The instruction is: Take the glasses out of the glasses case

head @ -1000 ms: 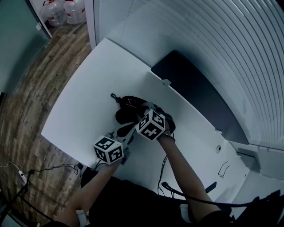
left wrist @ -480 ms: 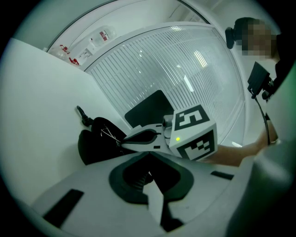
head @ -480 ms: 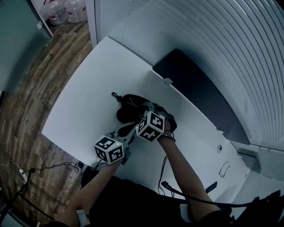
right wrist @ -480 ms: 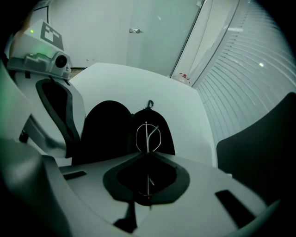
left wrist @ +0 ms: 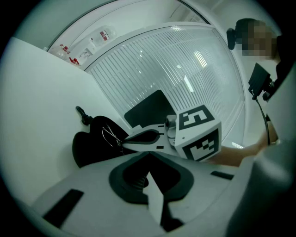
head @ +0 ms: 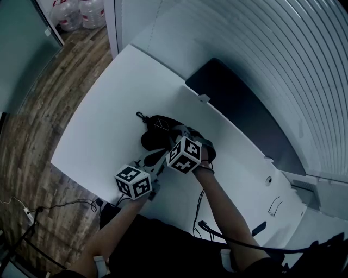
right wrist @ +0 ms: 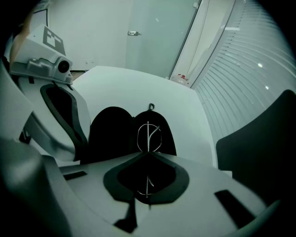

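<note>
The black glasses case (head: pixel 154 132) lies open on the white table (head: pixel 109 119), both halves showing in the right gripper view (right wrist: pixel 111 129). Thin wire-frame glasses (right wrist: pixel 149 133) stand up over its right half. My right gripper (right wrist: pixel 148 152) is shut on the glasses' wire, which runs down between the jaws; in the head view it (head: pixel 169 132) sits over the case. My left gripper (left wrist: pixel 148 152) is shut at the case's near rim (left wrist: pixel 92 146), with dark material showing between its jaws, and appears in the head view (head: pixel 154 159) just in front of the case.
A dark flat panel (head: pixel 239 114) lies on the table behind the case, next to a ribbed white wall (head: pixel 283 49). Water bottles (head: pixel 81 13) stand on the wooden floor at far left. Cables (head: pixel 217 233) hang off the table's near edge.
</note>
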